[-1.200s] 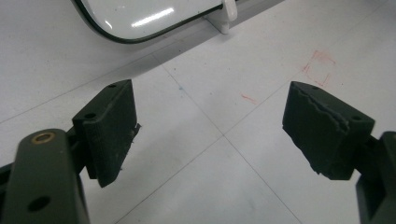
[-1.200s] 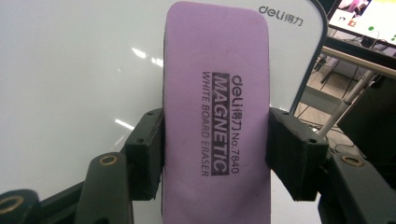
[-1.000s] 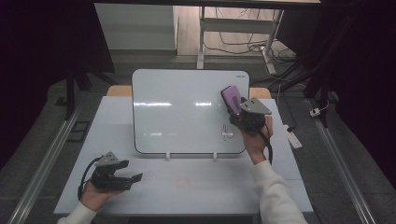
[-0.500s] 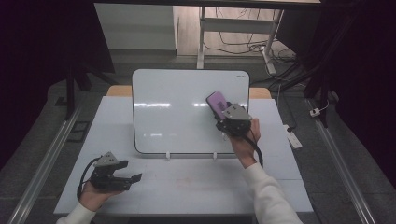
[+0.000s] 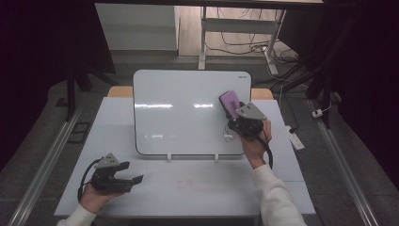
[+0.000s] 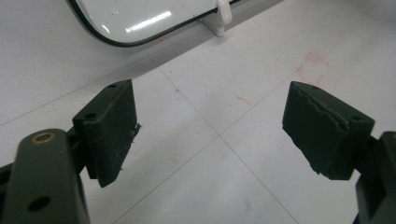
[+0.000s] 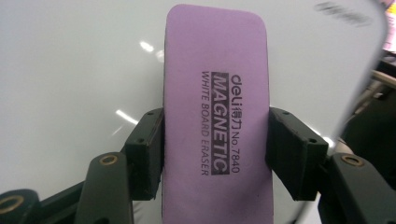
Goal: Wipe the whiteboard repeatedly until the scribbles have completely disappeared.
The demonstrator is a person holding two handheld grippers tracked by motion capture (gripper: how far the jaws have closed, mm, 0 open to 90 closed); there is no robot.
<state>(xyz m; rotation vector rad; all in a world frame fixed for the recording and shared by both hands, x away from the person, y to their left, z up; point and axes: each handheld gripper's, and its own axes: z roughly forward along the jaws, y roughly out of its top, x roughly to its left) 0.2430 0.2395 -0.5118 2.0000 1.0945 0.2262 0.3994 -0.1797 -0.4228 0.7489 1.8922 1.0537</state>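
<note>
Your right gripper (image 5: pixel 234 114) is clamped across the narrow width of the purple eraser (image 7: pixel 217 107), jaws pressing on its two long edges so the printed back faces the camera and the felt side faces the whiteboard (image 5: pixel 179 113); that grip makes sense for wiping, since it leaves the whole pad free to lie flat on the surface. In the high view the eraser (image 5: pixel 230 103) sits over the board's right portion, near the upper right corner, and a faint scribble (image 5: pixel 229 136) shows just below your gripper, which looks like the mark left to clear. Whether the pad is actually touching the board cannot be told from these views. The board itself leans on two small white clips (image 5: pixel 168 157) at its lower edge, so press lightly or it may slide back. Your left gripper (image 5: pixel 129 172) rests on the table (image 5: pixel 202 183) at the near left, well apart from the board, jaws spread wide and holding nothing; it seems parked out of the way, though it could steady the board's lower edge if the wiping pushes it
</note>
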